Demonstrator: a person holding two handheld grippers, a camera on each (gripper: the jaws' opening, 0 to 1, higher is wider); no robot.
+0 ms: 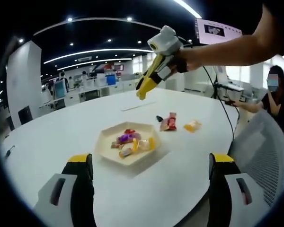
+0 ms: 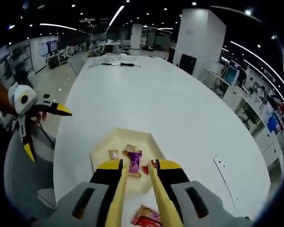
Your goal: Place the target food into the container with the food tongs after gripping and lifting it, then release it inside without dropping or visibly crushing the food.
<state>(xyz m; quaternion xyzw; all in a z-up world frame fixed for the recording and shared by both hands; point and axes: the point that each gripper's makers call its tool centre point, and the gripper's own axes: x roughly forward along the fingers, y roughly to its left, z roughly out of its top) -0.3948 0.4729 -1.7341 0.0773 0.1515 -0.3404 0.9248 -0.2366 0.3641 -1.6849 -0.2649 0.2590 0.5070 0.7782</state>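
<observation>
White counter (image 1: 189,165) with a cream hexagon tray (image 1: 109,151) of wrapped sweets (image 1: 132,142), both grippers above it.

In the left gripper view, the left gripper (image 1: 149,177) has its fingers wide apart and empty, and the right gripper (image 1: 143,91) hangs over the counter with yellow tongs, tips nearly together, holding nothing. In the right gripper view, the right gripper (image 2: 137,177) is above the tray (image 2: 151,142); a red wrapped snack (image 2: 146,216) lies on the counter just beside the tray, between the tong arms. Two more snacks (image 1: 180,124) lie near the tray.

Ceiling light strips (image 1: 90,51) glare over a dim office; the white table (image 2: 146,104) reflects brightly, and fisheye edges bend and blur.
</observation>
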